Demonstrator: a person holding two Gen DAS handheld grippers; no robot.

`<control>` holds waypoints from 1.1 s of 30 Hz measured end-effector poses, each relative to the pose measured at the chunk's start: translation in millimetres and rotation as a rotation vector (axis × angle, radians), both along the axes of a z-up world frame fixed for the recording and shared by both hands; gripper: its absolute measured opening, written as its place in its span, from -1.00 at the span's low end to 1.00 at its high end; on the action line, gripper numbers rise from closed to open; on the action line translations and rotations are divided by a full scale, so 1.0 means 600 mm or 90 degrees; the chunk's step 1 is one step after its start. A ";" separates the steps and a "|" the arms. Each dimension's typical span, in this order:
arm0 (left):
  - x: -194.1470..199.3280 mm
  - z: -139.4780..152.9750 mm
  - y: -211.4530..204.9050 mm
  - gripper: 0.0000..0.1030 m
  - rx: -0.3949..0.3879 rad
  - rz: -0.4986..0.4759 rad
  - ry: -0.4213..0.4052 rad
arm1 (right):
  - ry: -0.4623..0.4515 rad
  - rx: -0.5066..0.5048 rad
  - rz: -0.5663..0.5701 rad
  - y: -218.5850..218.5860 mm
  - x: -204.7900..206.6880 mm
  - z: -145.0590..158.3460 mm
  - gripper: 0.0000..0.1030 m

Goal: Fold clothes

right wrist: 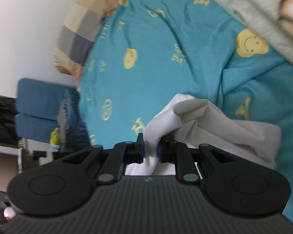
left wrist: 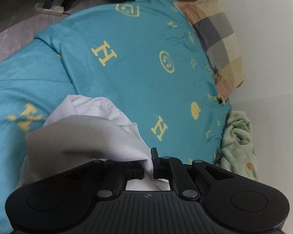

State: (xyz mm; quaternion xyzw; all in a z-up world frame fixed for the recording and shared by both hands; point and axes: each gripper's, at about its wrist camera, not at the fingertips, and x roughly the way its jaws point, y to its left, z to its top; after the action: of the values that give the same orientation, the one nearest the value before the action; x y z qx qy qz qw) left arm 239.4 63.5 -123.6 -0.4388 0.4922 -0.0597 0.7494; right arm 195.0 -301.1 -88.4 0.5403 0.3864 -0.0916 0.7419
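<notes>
Left gripper (left wrist: 148,167) clenched on a bunched edge of the white garment (left wrist: 84,134) — cloth pinched between the fingers, its lower end hidden behind the gripper body at 6 o'clock. From the pinch the garment spreads toward 9–10 o'clock in soft folds, its far lobe lying on the teal bedsheet (left wrist: 138,44); what kind of garment it is cannot be told. Right gripper (right wrist: 150,152) likewise closed on the white garment (right wrist: 195,120), fabric squeezed between blue-edged pads (right wrist: 140,150); the cloth rises from the pinch and billows toward 3 o'clock, where its edge blurs out. Beyond, in both views, the teal bedsheet (right wrist: 166,48) printed with yellow letters and smiley faces. At 3–4 o'clock in the left view a crumpled green blanket (left wrist: 238,146); in the right view the green blanket (right wrist: 254,5) is cut off at 1–2 o'clock, too blurred for its print to be read. Farther, a checked pillow (left wrist: 216,39) at 1–2 o'clock against the white wall (left wrist: 273,29); in the right view the checked pillow (right wrist: 84,29) sits at 10–11 o'clock. A power strip (left wrist: 48,7) on the floor at 11 o'clock, partly cropped. Blue chair (right wrist: 41,105) at 9 o'clock — clutter under it indistinct.
</notes>
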 end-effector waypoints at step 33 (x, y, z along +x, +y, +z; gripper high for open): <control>0.034 -0.019 0.104 0.01 0.049 -0.019 -0.119 | -0.036 -0.168 0.117 -0.042 0.054 0.011 0.06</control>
State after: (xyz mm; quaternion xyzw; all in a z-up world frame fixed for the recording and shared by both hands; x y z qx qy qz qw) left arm 259.7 126.1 -135.2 -0.3950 0.4285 -0.0925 0.8074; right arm 227.7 -326.4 -82.1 0.4027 0.3981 -0.0583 0.8222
